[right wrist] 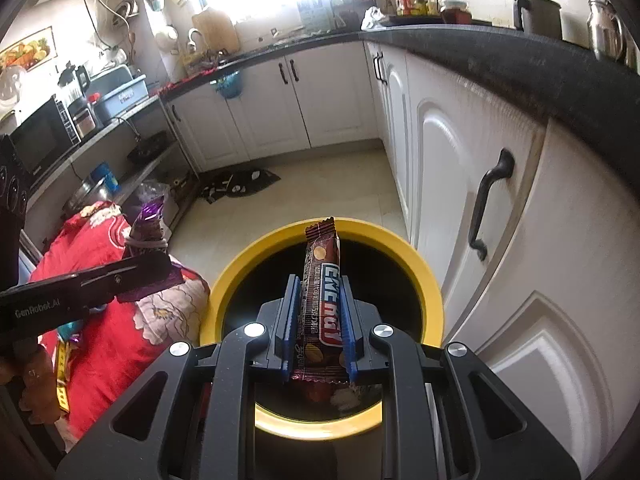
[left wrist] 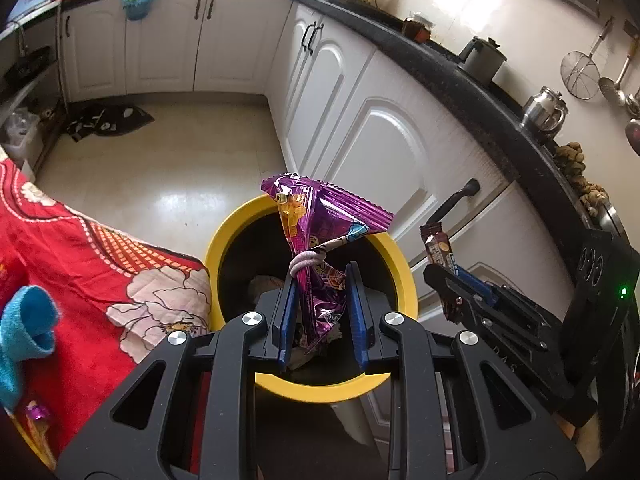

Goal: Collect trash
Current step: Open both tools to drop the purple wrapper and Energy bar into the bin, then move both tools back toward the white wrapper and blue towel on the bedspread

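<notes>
Clamping purple wrapper [left wrist: 316, 240]; right, brown bar [right wrist: 322, 304].

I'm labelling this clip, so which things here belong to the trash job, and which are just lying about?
Job: purple wrapper in left gripper; brown bar wrapper in right gripper; yellow bin.

Lying about: red cloth, blue cloth, floor mat, kettle.

Purple wrapper [left wrist: 316, 240], brown bar wrapper [right wrist: 324, 300]
</notes>
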`<state>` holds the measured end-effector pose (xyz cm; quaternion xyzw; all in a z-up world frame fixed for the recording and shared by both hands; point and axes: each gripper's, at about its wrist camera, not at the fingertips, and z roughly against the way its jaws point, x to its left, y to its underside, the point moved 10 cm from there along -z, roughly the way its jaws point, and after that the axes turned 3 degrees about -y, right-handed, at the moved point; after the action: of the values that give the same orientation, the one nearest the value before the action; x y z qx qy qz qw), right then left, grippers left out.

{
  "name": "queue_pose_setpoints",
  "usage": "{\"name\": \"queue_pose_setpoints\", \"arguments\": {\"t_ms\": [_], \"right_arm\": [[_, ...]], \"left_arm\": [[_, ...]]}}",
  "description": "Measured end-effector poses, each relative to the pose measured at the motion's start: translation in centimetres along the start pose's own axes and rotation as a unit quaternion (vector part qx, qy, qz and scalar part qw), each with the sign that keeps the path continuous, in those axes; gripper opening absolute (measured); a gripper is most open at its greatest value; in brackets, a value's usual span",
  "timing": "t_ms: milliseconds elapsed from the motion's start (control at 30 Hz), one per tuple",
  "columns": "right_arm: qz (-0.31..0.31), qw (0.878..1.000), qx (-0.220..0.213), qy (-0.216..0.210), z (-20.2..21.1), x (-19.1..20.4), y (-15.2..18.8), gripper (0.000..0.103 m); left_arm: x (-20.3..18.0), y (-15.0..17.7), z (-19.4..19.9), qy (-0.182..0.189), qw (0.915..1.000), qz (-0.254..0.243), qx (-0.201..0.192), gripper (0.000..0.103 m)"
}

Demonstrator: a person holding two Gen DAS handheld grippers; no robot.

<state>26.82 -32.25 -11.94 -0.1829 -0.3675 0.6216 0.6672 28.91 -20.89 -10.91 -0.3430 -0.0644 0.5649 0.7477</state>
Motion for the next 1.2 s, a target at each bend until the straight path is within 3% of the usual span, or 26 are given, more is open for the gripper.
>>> {"name": "queue_pose_setpoints", "arguments": {"t_ms": [400, 500, 567, 600, 700, 867, 1000, 1200], "right_arm": [[-0.006, 0.999, 0.035, 0.005, -2.8, -0.9, 1.8, 0.021], [-0.009, 0.999, 0.038, 0.009, -3.2, -1.1, 1.9, 0.028], [-0.012, 0.999, 0.038, 0.014, -3.2, -1.3, 2.0, 0.040], [-0.016, 0.999, 0.036, 0.015, -3.1, -1.4, 2.0, 0.044], [-0.019, 0.999, 0.034, 0.021, -3.1, -1.7, 2.0, 0.051], [-0.021, 0.999, 0.024, 0.023, -2.4, -1.6, 1.7, 0.062], [-0.019, 1.000, 0.010, 0.021, -1.5, -1.3, 1.1, 0.072], [-0.014, 1.000, -0.009, 0.013, -0.3, 0.1, 0.1, 0.077]], "left_arm": [[1.6, 0.9, -3.1, 0.001, 0.9990, 0.027, 0.036, 0.021], [2.3, 0.9, -3.5, -0.003, 0.9986, 0.037, 0.038, 0.030], [3.0, 1.1, -3.5, -0.007, 0.9982, 0.046, 0.038, 0.047], [3.3, 1.1, -3.4, -0.009, 0.9980, 0.050, 0.038, 0.049], [4.1, 1.1, -3.0, -0.019, 0.9976, 0.058, 0.034, 0.061], [5.4, 0.8, -1.7, -0.040, 0.9967, 0.068, 0.018, 0.091], [6.3, 0.5, -0.2, -0.058, 0.9959, 0.069, 0.001, 0.092], [7.7, 0.0, 2.5, -0.084, 0.9933, 0.073, -0.029, 0.092]]}}
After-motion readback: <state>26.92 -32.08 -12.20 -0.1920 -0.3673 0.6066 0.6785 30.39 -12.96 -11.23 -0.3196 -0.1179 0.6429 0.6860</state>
